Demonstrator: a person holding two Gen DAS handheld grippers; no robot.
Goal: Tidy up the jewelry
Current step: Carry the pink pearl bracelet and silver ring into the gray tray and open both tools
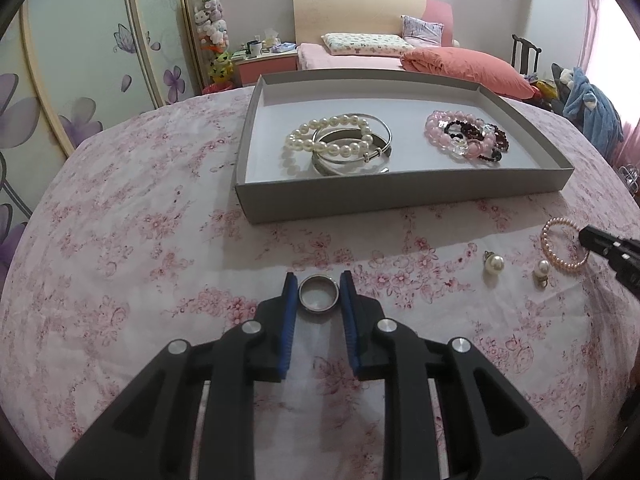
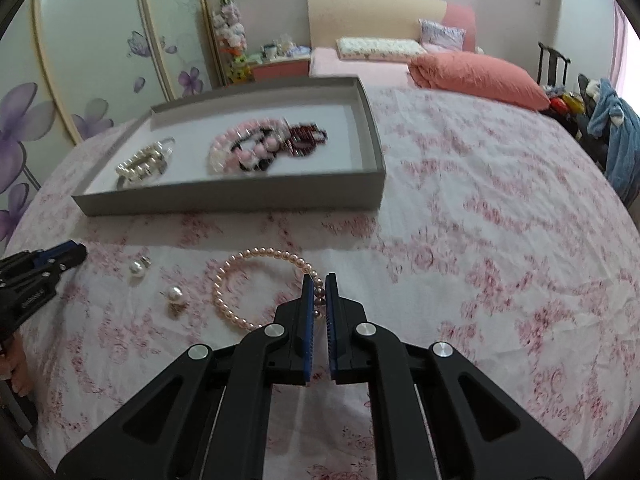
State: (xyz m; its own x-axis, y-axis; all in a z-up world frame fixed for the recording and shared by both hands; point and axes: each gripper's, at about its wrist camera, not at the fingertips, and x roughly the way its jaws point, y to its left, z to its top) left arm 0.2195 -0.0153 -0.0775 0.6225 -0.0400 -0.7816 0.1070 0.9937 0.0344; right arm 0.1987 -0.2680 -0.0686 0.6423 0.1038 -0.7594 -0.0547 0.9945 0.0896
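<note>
My left gripper [image 1: 319,282] has its blue-padded jaws closed against both sides of a silver ring [image 1: 319,298] lying on the floral cloth. My right gripper [image 2: 319,280] is shut on the near-right beads of a pink pearl bracelet [image 2: 256,258] that lies on the cloth; it also shows in the left wrist view [image 1: 560,240]. Two pearl earrings [image 2: 138,267] [image 2: 175,294] lie left of the bracelet. The grey tray [image 1: 400,194] holds a white pearl bracelet [image 1: 320,136], silver bangles [image 1: 384,136] and pink and dark beaded bracelets [image 1: 464,138].
The table wears a pink floral cloth [image 1: 140,240]. A bed with a coral duvet [image 1: 460,66] stands behind the table. A chair with blue clothing [image 1: 592,108] is at the right. The right gripper's tip [image 1: 608,246] enters the left wrist view.
</note>
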